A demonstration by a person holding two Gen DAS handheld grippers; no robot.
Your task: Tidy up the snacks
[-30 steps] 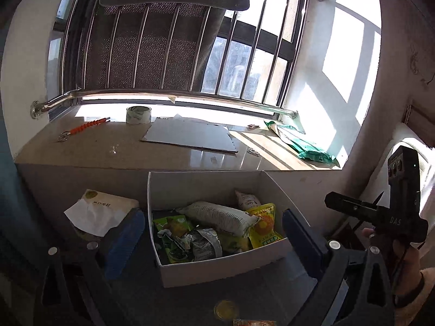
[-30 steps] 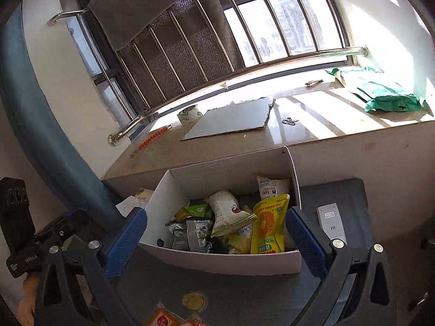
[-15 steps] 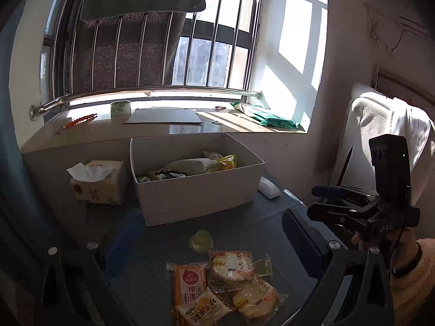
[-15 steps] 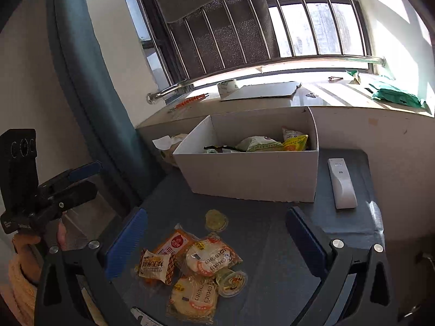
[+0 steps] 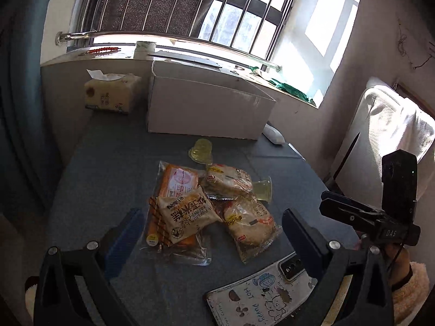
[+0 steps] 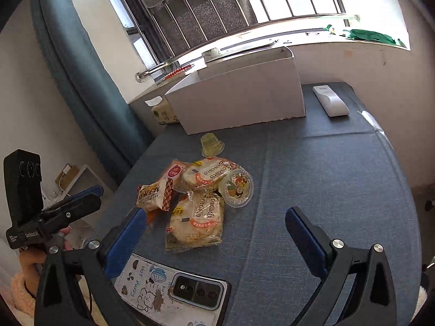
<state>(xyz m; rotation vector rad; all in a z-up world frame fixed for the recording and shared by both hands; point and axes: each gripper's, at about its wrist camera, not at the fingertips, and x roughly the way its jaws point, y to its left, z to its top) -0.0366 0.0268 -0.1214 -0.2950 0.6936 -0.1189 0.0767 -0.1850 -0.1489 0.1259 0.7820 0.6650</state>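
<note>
A pile of wrapped snacks (image 5: 206, 203) lies on the blue table: an orange packet (image 5: 178, 182), a tan packet (image 5: 185, 216), two round pastry packs (image 6: 195, 220) and two jelly cups (image 5: 201, 150) (image 6: 236, 187). A white cardboard box (image 5: 206, 108) stands behind the pile; its contents are hidden by its wall. My left gripper (image 5: 212, 233) is open and empty, just in front of the pile. My right gripper (image 6: 214, 233) is open and empty, over the nearest pastry pack.
A phone in a cartoon case (image 5: 261, 290) lies at the near table edge. A tissue pack (image 5: 108, 92) stands left of the box, a white remote (image 6: 330, 100) right of it. A windowsill with tape, cardboard and a green bag runs behind.
Both grippers have pulled back from above the box and dropped low toward the table. The loose snack pile and the phone have come into view. Both stay open.
</note>
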